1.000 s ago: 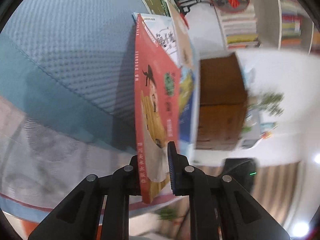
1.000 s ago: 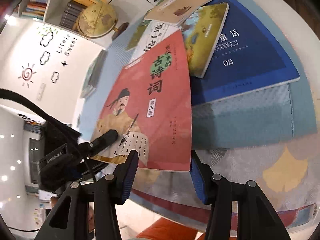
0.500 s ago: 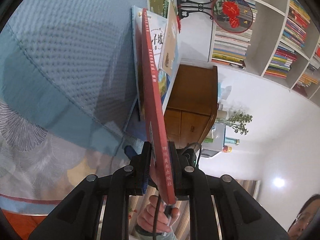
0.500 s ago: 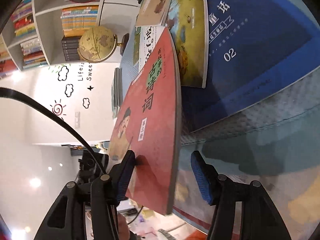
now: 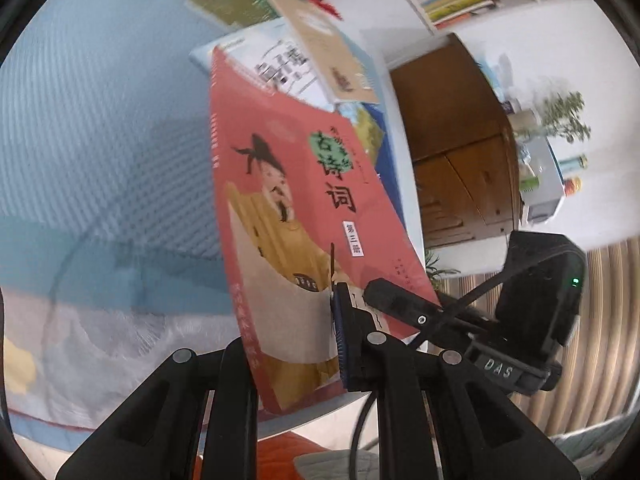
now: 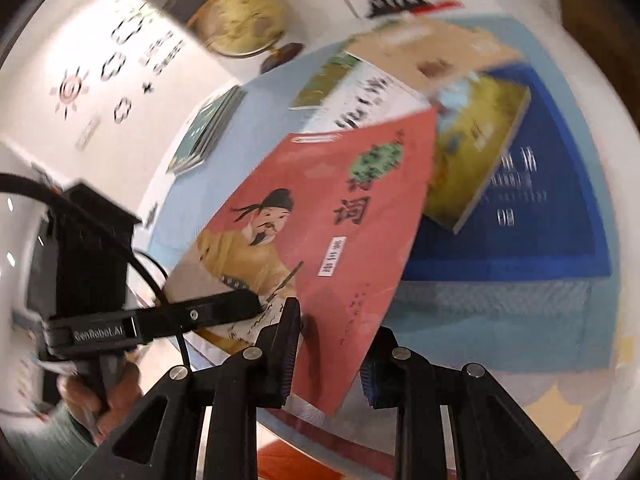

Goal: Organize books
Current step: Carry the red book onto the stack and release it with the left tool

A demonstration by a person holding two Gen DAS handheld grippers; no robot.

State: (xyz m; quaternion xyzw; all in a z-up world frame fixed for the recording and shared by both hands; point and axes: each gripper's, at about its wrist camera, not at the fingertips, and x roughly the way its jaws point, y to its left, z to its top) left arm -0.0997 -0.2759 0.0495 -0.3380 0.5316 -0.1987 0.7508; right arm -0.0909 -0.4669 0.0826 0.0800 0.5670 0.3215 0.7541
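Left gripper point(image 5: 296, 344) clamped on the red book point(image 5: 304, 216) near its lower spine edge. Right gripper point(image 6: 326, 350) clamped on the book's bottom edge. Book is tilted, lifted off the blue tablecloth point(image 5: 92, 120). Behind it, a loose overlapping pile: blue book point(image 6: 552, 208), yellow-green book point(image 6: 476, 152), white book point(image 6: 372, 100), tan book point(image 6: 432, 52). Globe point(image 6: 248, 20) further back.

6 books point(image 6: 320, 248), 1 globe point(image 6: 244, 24), 2 grippers point(image 6: 326, 344).
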